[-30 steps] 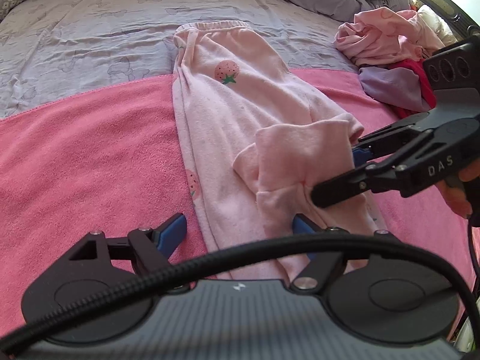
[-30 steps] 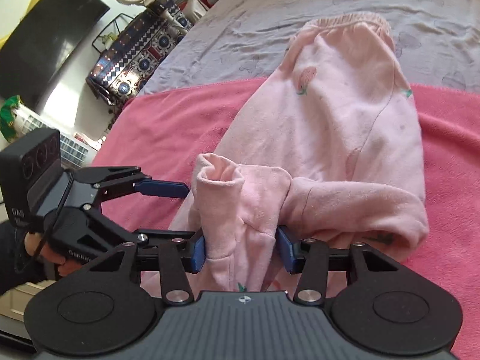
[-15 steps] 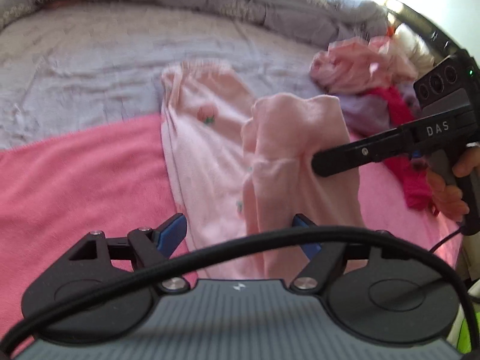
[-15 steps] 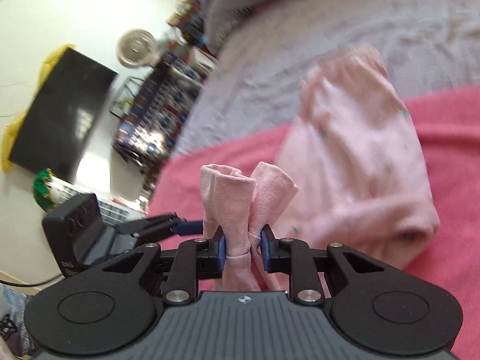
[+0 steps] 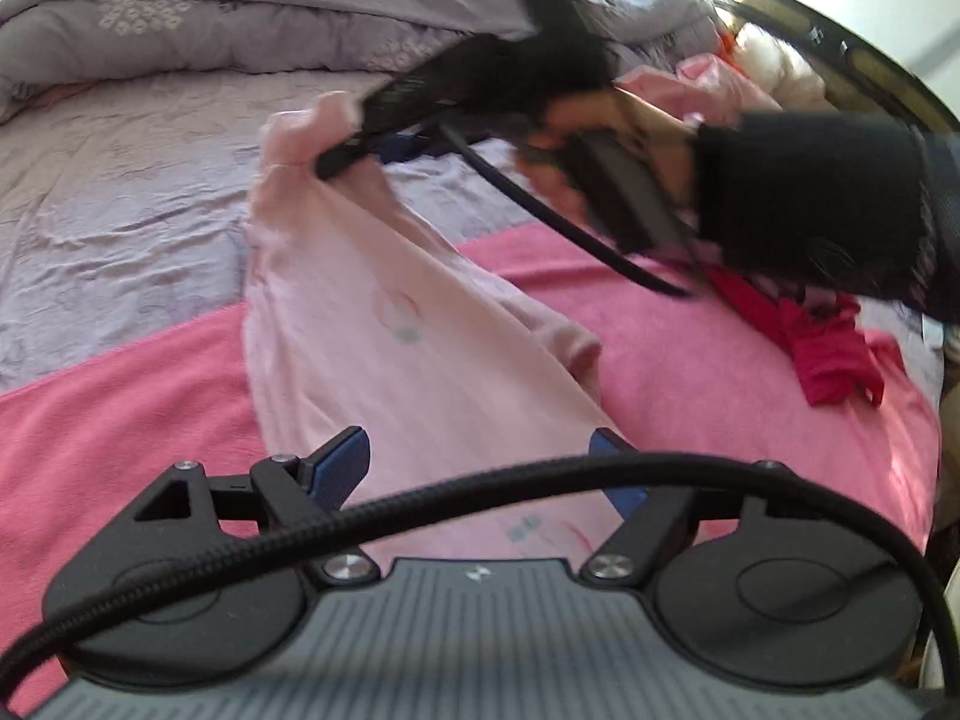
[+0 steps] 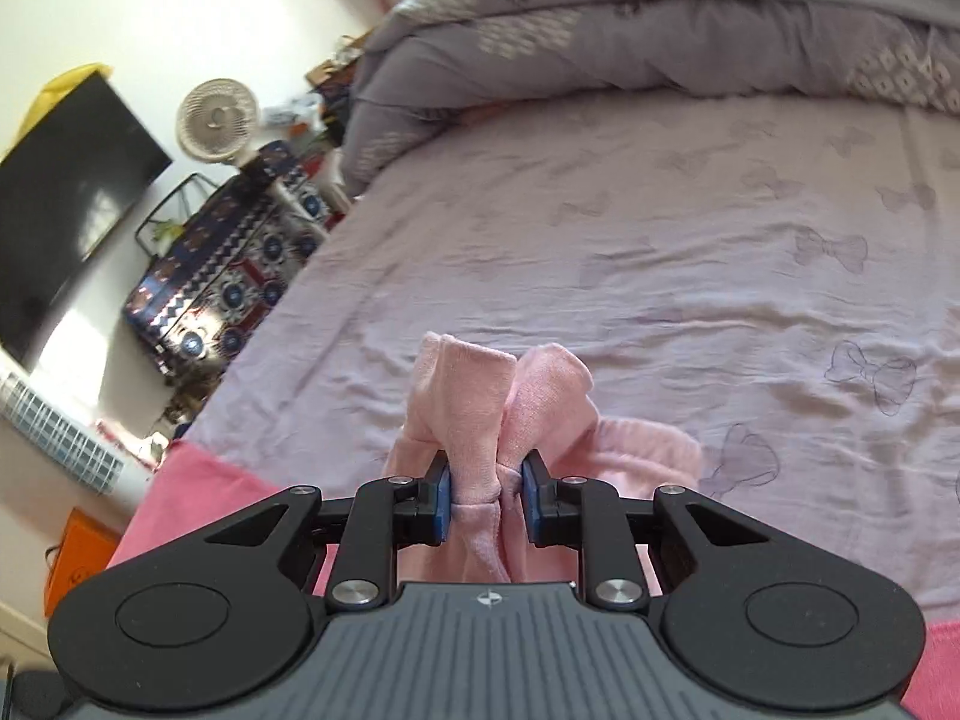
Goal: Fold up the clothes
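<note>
Currently: right gripper (image 6: 485,501) clamps bunched cuffs of pale pink soft cotton trousers (image 5: 420,372), carried toward waistband end for lengthwise fold; trousers lie across bright pink towel (image 5: 120,396). Left gripper (image 5: 480,459) jaws wide, empty, w/ cloth between.

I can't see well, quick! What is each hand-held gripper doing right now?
Left hand-held gripper: open, holding nothing.
Right hand-held gripper: closed on the bunched cuffs of the pale pink cotton trousers.
</note>
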Tool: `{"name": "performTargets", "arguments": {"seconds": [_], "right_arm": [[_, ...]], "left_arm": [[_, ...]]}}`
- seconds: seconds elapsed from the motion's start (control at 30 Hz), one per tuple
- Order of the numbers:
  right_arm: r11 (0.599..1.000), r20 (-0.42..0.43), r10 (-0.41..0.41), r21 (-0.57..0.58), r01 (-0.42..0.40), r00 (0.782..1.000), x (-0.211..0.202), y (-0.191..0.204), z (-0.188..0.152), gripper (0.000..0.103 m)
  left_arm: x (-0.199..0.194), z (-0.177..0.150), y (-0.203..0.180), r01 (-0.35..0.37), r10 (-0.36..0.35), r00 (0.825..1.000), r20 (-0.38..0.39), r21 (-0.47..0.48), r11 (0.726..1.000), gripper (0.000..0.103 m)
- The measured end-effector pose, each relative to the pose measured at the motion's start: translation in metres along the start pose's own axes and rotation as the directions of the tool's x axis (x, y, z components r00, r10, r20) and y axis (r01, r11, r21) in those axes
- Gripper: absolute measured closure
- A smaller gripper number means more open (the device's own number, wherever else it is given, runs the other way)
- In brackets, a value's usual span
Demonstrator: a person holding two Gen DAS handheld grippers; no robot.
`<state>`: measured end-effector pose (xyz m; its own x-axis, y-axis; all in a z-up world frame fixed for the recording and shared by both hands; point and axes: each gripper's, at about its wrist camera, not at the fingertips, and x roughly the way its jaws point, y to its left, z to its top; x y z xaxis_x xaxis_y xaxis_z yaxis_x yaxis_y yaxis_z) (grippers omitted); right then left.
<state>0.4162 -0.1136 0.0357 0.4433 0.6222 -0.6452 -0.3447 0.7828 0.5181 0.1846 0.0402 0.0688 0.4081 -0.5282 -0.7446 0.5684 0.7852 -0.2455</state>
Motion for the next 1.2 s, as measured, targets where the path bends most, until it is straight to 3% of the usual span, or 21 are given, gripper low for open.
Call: {"name": "performTargets", "arguments": {"seconds": [0.07,0.13,0.17,0.23,0.37,0.47,0.53,0.6,0.7,0.73,0.8,0.83,0.87,0.9,0.93,0.97,1.07,1.2], "right_arm": [[1.000,-0.035,-0.019,0.011,0.020,0.999,0.020,-0.014,-0.008,0.077],[0.999,-0.064,-0.049,0.000,0.049,0.997,0.030,-0.020,-0.014,0.063],[0.998,-0.055,-0.065,-0.015,0.064,0.996,0.027,-0.017,-0.015,0.062],[0.994,-0.032,-0.099,-0.053,0.097,0.995,0.019,-0.009,-0.016,0.052],[0.926,0.101,-0.228,-0.285,0.247,0.968,-0.035,0.032,-0.038,0.041],[0.900,0.144,-0.246,-0.333,0.281,0.959,-0.078,0.054,-0.064,0.038],[0.926,0.130,-0.203,-0.296,0.234,0.970,-0.098,0.062,-0.083,0.046],[0.954,0.061,-0.074,-0.287,0.088,0.995,-0.110,0.079,-0.107,0.056],[0.934,-0.128,-0.070,-0.358,0.020,0.989,-0.098,0.104,-0.150,0.067],[0.918,-0.199,-0.099,-0.398,0.012,0.975,-0.090,0.107,-0.169,0.069],[0.830,-0.261,-0.226,-0.555,0.045,0.939,-0.077,0.111,-0.208,0.070],[0.750,-0.228,-0.268,-0.660,0.054,0.936,-0.079,0.111,-0.228,0.070],[0.713,-0.189,-0.254,-0.699,0.051,0.949,-0.087,0.112,-0.236,0.070],[0.700,-0.182,-0.288,-0.710,0.076,0.940,-0.092,0.115,-0.235,0.069],[0.708,-0.180,-0.322,-0.697,0.111,0.930,-0.099,0.118,-0.232,0.066],[0.731,-0.178,-0.315,-0.672,0.118,0.932,-0.109,0.120,-0.229,0.066],[0.810,-0.198,-0.211,-0.583,0.058,0.957,-0.143,0.126,-0.234,0.052],[0.843,-0.231,-0.164,-0.538,0.015,0.959,-0.161,0.137,-0.264,0.051]], "left_arm": [[0.012,-0.010,-0.005,0.012,-0.012,0.999,-0.031,0.008,1.000,0.022],[0.023,-0.020,-0.006,0.020,-0.019,0.997,-0.071,0.008,1.000,0.022],[0.028,-0.026,-0.005,0.014,-0.013,0.996,-0.092,0.007,1.000,0.022],[0.031,-0.033,-0.003,-0.003,0.005,0.993,-0.115,0.017,1.000,0.022],[0.009,-0.033,0.002,-0.021,0.021,0.995,-0.095,-0.005,1.000,0.022],[-0.008,-0.033,0.004,-0.046,0.047,0.996,-0.080,0.011,0.999,0.022],[-0.012,-0.036,0.001,-0.022,0.025,0.996,-0.089,0.032,0.999,0.022],[-0.008,-0.042,-0.005,-0.017,0.025,0.992,-0.121,0.070,0.997,0.021],[0.000,-0.056,-0.011,-0.044,0.066,0.984,-0.167,0.133,0.990,0.020],[0.001,-0.060,-0.010,-0.049,0.074,0.982,-0.172,0.146,0.988,0.018],[0.004,-0.065,-0.008,-0.064,0.097,0.977,-0.189,0.172,0.983,0.012],[0.005,-0.067,-0.006,-0.069,0.107,0.972,-0.209,0.184,0.981,0.010],[0.003,-0.069,-0.004,-0.076,0.119,0.967,-0.226,0.192,0.978,0.010],[-0.001,-0.070,-0.003,-0.095,0.144,0.961,-0.236,0.207,0.974,0.010],[-0.009,-0.071,-0.004,-0.115,0.168,0.958,-0.232,0.226,0.967,0.011],[-0.018,-0.071,-0.007,-0.126,0.182,0.958,-0.220,0.245,0.961,0.013],[-0.044,-0.068,-0.020,-0.138,0.195,0.969,-0.153,0.323,0.936,0.013],[-0.055,-0.056,-0.038,-0.082,0.107,0.993,-0.052,0.356,0.931,0.013]]}}
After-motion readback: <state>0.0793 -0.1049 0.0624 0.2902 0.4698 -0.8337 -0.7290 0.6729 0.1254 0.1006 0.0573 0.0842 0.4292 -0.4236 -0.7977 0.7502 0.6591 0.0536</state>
